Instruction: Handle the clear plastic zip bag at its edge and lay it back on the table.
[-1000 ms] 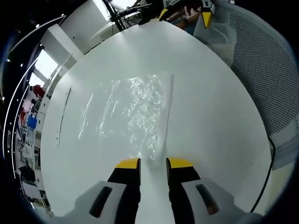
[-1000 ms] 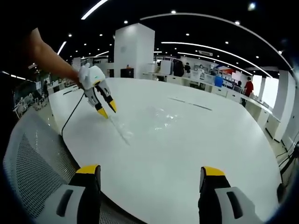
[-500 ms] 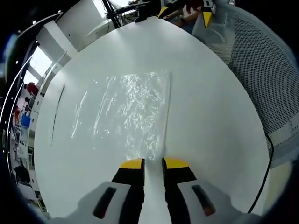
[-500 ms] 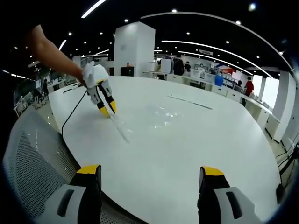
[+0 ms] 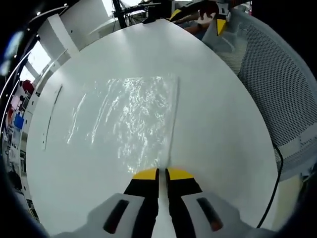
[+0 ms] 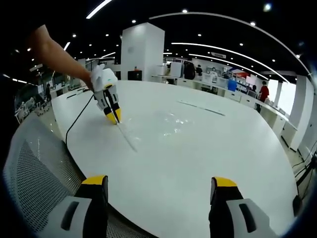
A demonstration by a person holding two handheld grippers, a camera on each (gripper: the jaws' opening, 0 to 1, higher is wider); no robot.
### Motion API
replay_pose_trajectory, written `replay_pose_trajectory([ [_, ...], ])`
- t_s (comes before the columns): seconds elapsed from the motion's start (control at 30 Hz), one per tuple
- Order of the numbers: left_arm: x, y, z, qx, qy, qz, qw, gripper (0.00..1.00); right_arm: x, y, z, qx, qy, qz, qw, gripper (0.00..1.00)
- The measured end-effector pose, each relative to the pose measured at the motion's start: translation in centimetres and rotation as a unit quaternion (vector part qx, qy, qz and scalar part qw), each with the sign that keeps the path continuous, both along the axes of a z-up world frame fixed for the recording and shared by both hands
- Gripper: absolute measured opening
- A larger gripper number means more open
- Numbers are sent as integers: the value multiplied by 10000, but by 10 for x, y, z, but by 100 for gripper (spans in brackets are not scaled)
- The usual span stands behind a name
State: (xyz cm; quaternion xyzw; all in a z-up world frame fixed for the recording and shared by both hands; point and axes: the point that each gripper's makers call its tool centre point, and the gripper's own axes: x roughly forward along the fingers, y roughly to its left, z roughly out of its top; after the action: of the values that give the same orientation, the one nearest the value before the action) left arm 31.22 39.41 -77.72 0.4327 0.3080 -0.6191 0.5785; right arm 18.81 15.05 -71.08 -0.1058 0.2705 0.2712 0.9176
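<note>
Since one second ago, the jaws of the left gripper (image 5: 162, 173) have drawn together from a clear gap to a thin slit, and they now pinch the near edge of the clear plastic zip bag (image 5: 130, 116). Left gripper view: the bag lies spread and crinkled on the white tabletop (image 5: 223, 124), its zip strip running as a straight line from the yellow jaw tips toward the far side; the rest of the bag extends to the left of that strip. A mesh chair back (image 5: 285, 79) stands beyond the tabletop's right rim, and the right gripper (image 5: 202, 11) appears at the top of the view, well apart from the bag.

Right gripper view: the right gripper (image 6: 157, 182) holds its jaws wide apart with nothing between them, above the near rim of the tabletop (image 6: 208, 148). Across the tabletop, the left gripper (image 6: 113, 116), held by a person's arm (image 6: 57, 52), points down with its yellow tips touching the end of the bag's zip strip; the bag (image 6: 168, 124) rests flat beside it. A black cable (image 6: 79, 121) trails from the left gripper over the tabletop's edge. An open office with ceiling lights fills the background
</note>
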Motion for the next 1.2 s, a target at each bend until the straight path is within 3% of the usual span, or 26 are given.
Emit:
replay_pose_trajectory([
  [0.83,-5,3,10,75,-57,281,9996,0,-1,2,2,-64,-66,99,9999,84],
  [1.2,-15,7,20,67,-48,367,9993,0,-4,8,3,-269,-86,400,9988,84],
])
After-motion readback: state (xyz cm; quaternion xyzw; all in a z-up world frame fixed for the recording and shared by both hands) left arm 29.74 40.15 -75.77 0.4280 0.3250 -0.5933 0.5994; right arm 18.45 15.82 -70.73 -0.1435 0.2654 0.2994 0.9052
